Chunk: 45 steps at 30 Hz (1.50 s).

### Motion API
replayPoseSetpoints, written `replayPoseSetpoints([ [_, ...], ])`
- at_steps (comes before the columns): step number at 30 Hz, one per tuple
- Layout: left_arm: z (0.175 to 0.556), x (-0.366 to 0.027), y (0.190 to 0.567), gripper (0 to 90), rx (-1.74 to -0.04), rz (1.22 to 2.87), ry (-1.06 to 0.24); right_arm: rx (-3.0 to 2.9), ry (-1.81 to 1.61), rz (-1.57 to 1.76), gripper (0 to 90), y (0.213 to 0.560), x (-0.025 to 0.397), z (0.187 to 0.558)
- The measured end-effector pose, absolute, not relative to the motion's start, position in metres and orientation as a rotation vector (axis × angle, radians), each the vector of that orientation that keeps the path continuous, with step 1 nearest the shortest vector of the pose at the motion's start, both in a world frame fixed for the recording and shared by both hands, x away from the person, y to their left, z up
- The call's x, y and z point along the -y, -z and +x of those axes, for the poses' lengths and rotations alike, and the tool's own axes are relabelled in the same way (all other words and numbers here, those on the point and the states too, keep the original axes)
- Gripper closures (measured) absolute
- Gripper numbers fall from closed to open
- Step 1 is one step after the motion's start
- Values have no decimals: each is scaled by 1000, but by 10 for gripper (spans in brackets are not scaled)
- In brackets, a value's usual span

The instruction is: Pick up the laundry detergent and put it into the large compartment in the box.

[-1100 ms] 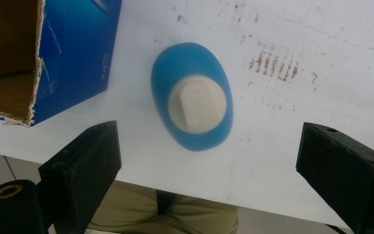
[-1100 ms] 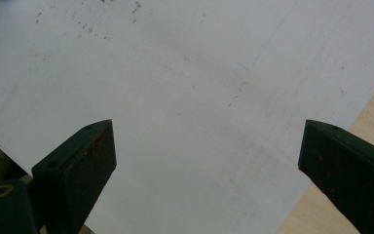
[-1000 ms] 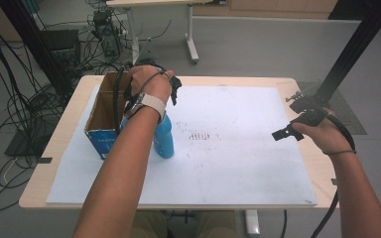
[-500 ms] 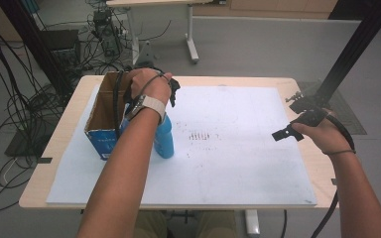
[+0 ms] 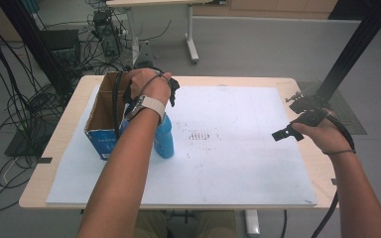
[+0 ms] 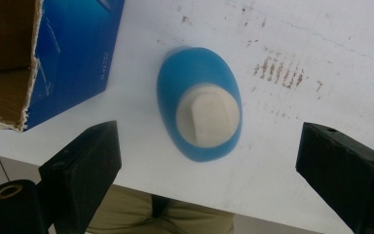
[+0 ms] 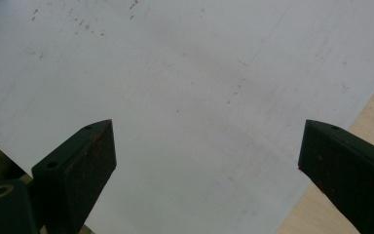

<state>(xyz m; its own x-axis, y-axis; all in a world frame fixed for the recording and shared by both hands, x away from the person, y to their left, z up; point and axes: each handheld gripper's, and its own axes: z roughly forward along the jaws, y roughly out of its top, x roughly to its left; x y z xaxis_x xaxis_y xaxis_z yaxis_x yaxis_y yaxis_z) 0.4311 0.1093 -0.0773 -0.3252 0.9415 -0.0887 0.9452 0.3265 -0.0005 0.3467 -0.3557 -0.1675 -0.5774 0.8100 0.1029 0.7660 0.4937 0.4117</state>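
Left gripper: jaws spread wide, held above the bottle; barely shifted since earlier.
Right gripper: jaws apart over the sheet; unmoved.
Box: unchanged, beside the bottle.

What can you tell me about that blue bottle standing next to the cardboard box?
The blue bottle looks like smooth plastic, oval seen from above, with a white cap that appears closed. It stands upright on the white sheet, just right of the open blue cardboard box; whether they touch is unclear. The left gripper hangs above it, jaws wide apart, not touching it.
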Motion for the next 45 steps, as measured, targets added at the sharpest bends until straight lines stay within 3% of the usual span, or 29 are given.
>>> replayPoseSetpoints([
  [45, 426, -107, 76, 89, -2492, 1776, 54, -2626, -644, 1396, 63, 170, 357, 347],
])
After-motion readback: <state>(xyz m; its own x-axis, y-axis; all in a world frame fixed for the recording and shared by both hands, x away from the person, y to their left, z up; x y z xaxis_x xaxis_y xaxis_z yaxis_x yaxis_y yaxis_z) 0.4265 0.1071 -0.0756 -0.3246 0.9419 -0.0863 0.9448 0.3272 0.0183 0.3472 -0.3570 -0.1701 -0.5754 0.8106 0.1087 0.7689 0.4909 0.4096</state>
